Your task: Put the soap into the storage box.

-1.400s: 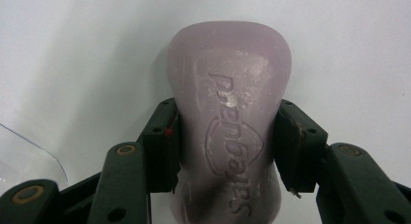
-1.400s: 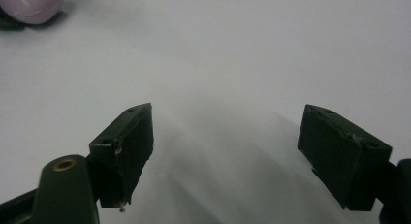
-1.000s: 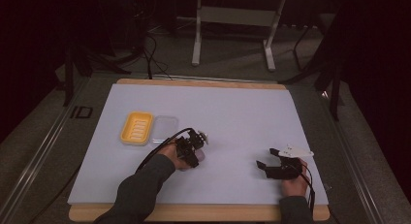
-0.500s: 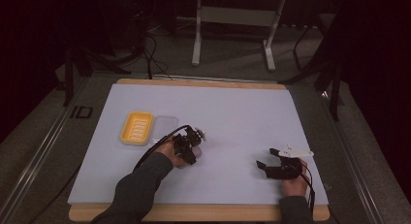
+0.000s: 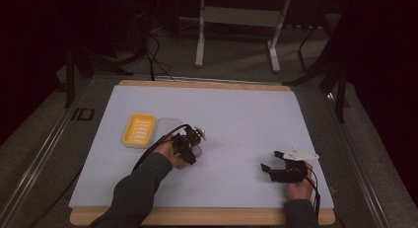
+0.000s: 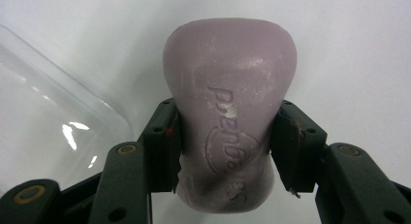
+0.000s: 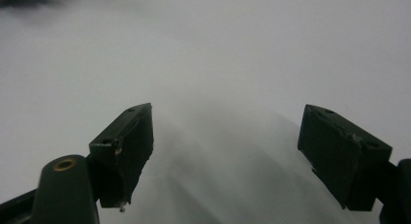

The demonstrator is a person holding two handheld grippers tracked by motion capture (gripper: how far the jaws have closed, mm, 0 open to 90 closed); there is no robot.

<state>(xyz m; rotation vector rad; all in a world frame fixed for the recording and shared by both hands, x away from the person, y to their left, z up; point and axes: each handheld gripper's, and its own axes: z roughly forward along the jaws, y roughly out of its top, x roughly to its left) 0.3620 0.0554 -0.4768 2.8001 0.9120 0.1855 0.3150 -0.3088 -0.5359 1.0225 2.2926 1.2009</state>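
A pale purple soap bar [image 6: 228, 103] with embossed lettering sits between the two jaws of my left gripper [image 6: 225, 136], which is shut on its waist just over the white mat. From above, the left gripper [image 5: 188, 143] is left of the mat's middle, and a bit of the soap bar [image 5: 197, 152] shows beneath it. A yellow ribbed soap dish [image 5: 139, 130] lies to its left, with a clear plastic lid [image 5: 166, 123] between them. The same clear lid [image 6: 43, 112] is at the left in the left gripper view. My right gripper [image 5: 275, 168] rests open at the front right, with nothing between its jaws [image 7: 223, 146].
A white mat [image 5: 236, 109] covers a wooden board [image 5: 197, 218]. Beyond the board there is dark floor with a metal stand [image 5: 236, 16] and cables. The person's sleeves come in from the bottom edge.
The left gripper has edged slightly left toward the dish with the soap in it. The right gripper has not moved.
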